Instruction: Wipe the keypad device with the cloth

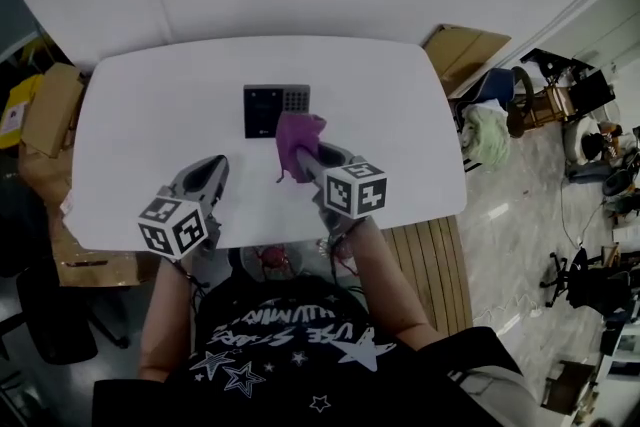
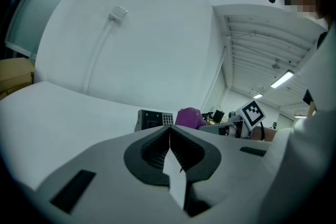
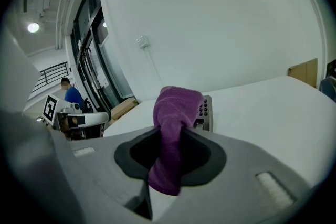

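Observation:
A dark keypad device (image 1: pixel 275 109) with a screen and a block of keys lies flat near the middle of the white table (image 1: pixel 150 105). My right gripper (image 1: pixel 306 151) is shut on a purple cloth (image 1: pixel 296 143), which bunches above the jaws just in front of the device's near right corner. In the right gripper view the purple cloth (image 3: pixel 172 134) hangs through the closed jaws and covers part of the keypad device (image 3: pixel 205 111). My left gripper (image 1: pixel 216 168) is shut with nothing in it, near and left of the device. The left gripper view shows the keypad device (image 2: pixel 153 118) and the purple cloth (image 2: pixel 189 117) ahead.
Cardboard boxes (image 1: pixel 48 110) stand left of the table, another box (image 1: pixel 462 52) at the far right. A wooden slatted bench (image 1: pixel 430 265) sits by the table's near right corner. Chairs and clutter (image 1: pixel 540 100) fill the floor to the right.

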A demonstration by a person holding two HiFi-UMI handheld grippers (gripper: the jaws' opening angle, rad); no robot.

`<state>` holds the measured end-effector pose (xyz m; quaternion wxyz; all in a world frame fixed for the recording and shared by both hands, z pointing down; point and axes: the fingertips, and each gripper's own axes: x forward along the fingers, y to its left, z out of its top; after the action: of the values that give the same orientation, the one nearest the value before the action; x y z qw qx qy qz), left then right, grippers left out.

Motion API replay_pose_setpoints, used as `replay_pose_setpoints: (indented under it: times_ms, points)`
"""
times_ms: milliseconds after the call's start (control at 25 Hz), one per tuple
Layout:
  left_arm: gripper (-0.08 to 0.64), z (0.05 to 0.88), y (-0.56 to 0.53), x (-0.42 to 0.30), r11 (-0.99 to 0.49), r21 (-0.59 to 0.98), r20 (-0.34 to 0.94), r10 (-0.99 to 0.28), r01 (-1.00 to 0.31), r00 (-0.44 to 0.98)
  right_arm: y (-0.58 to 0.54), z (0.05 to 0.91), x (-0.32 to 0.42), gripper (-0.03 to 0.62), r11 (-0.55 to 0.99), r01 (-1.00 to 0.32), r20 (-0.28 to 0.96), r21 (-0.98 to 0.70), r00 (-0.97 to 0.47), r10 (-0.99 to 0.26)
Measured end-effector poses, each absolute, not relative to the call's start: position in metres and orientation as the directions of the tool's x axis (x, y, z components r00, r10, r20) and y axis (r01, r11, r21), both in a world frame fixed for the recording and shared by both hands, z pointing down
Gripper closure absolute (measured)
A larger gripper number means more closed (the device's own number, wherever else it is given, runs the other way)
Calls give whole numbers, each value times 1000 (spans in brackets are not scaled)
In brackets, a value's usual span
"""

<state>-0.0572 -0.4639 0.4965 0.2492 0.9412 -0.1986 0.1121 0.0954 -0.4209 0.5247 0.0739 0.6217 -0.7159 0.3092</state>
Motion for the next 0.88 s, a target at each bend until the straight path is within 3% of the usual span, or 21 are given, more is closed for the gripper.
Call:
replay_pose_setpoints:
  times_ms: [880]
  points:
    - [552, 515, -550, -73, -804, 455, 321, -253, -382, 913, -531, 546, 49, 494, 47, -942, 517, -331, -223, -826]
